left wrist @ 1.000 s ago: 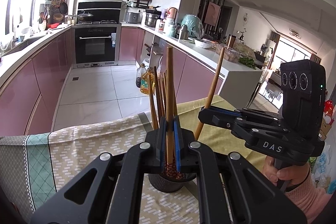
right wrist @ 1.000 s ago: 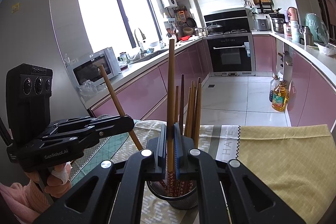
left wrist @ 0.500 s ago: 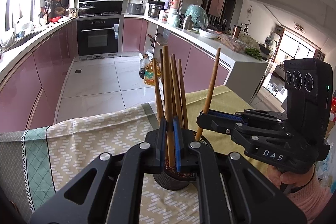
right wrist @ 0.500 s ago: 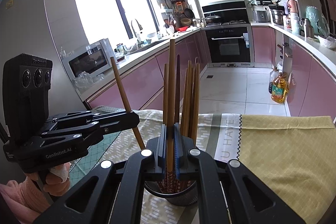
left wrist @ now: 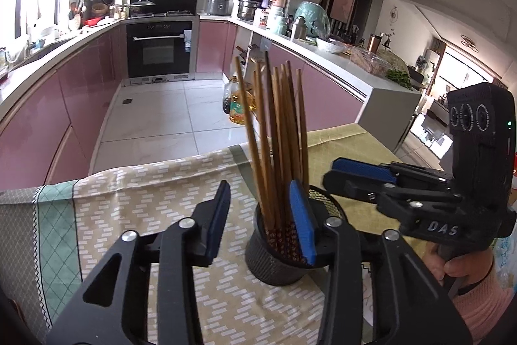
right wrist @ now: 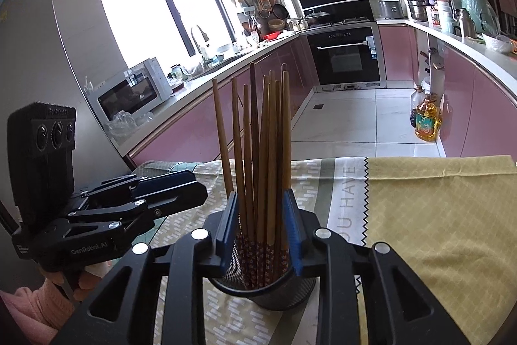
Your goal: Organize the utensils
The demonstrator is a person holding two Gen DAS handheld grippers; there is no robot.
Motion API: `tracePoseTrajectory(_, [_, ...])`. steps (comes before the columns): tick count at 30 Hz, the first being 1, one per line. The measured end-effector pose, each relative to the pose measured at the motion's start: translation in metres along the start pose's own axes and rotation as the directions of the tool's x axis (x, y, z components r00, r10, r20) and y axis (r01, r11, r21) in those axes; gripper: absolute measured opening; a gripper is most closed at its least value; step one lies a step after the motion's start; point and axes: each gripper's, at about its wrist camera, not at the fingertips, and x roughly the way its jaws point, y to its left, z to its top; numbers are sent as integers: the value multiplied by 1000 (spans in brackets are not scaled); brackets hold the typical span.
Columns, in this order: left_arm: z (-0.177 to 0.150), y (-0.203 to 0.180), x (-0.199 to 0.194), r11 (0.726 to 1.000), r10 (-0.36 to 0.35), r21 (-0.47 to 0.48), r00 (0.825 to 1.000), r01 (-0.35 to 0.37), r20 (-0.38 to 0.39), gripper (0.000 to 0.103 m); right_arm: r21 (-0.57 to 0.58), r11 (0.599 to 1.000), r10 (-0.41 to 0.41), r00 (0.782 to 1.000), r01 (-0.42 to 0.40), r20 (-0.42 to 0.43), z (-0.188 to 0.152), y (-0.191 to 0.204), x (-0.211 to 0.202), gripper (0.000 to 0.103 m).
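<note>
Left gripper (left wrist: 260,215), right gripper (right wrist: 258,227) jaws just opened, empty; both chopsticks (right wrist: 265,151) dropped into mesh holder (right wrist: 268,293).

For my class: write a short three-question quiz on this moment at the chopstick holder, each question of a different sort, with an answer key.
1. True or false: the left gripper is clamped on a single chopstick.
2. Where do the chopsticks stand? A) flat on the cloth B) upright in the black mesh holder C) in the microwave
3. Fill in: the holder stands on a patterned ____.

Key
1. False. Its jaws have just been opening, and the blue pads stand apart without pressing a stick.
2. B. The right gripper has also just opened; the bundle rises between its pads, untouched as far as can be seen.
3. Cloth.
</note>
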Motion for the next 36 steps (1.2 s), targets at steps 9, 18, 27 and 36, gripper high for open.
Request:
tracePoseTrajectory(9, [-39, 13, -32, 988, 155, -23, 983, -154, 100, 88, -49, 993, -103, 992, 107, 71, -29, 17, -23, 81])
tracePoseTrajectory(18, [-72, 26, -73, 959, 285, -69, 940, -277, 187, 97, -81, 982, -157, 976, 171, 148, -58, 35, -30, 96])
tracePoseTrajectory(27, [-91, 22, -103, 930, 368, -107, 892, -352, 263, 97, -106, 972, -179, 956, 208, 233, -77, 57, -40, 96])
tracePoseTrajectory(36, [-96, 15, -117, 921, 389, -130, 870, -367, 304, 97, -127, 956, -211, 923, 263, 321, -84, 75, -51, 96])
